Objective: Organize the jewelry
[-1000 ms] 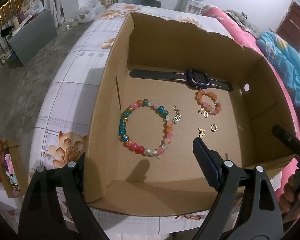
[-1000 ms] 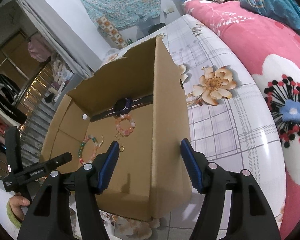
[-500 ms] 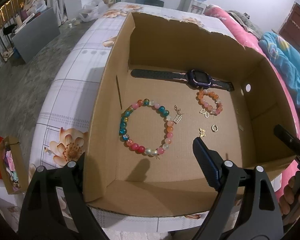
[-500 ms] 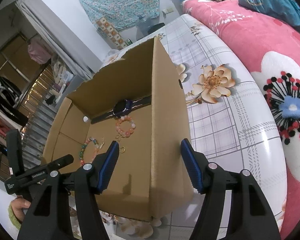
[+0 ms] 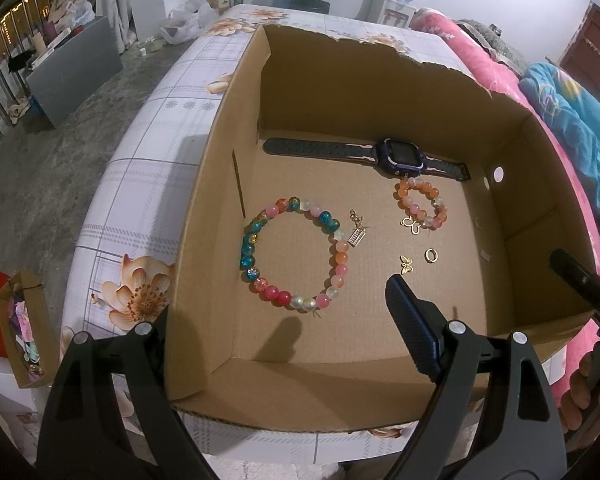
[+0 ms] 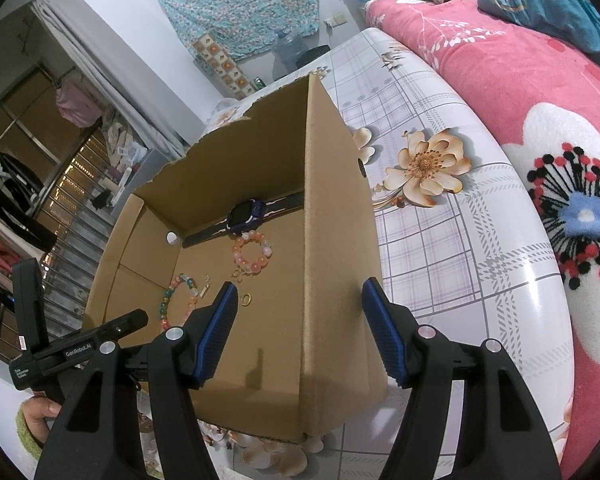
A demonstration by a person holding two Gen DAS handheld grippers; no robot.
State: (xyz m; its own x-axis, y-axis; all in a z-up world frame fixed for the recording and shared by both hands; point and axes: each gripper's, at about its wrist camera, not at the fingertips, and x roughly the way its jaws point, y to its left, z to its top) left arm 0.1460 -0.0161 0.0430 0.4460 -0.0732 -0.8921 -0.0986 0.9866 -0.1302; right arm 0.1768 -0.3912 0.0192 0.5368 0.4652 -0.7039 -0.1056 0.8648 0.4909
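Observation:
An open cardboard box (image 5: pixel 204 216) stands on a floral table. Inside lie a dark watch (image 5: pixel 396 154), a large multicoloured bead bracelet (image 5: pixel 296 254), a small orange bead bracelet (image 5: pixel 422 208), a gold charm (image 5: pixel 358 234), a butterfly charm (image 5: pixel 407 264) and a gold ring (image 5: pixel 432 255). My left gripper (image 5: pixel 276 320) is open and straddles the box's near left wall. My right gripper (image 6: pixel 300 320) is open and straddles the box's right wall (image 6: pixel 336 240); the watch (image 6: pixel 246 212) and small bracelet (image 6: pixel 252 256) show there too. Both are empty.
A small cardboard box (image 5: pixel 20 332) of trinkets sits at the left beside the table. A pink floral blanket (image 6: pixel 540 120) lies right of the table (image 6: pixel 440 240). A concrete floor (image 5: pixel 40 160) lies to the left.
Both grippers have drawn back and risen slightly, so the box looks a little farther. The jewelry has not moved.

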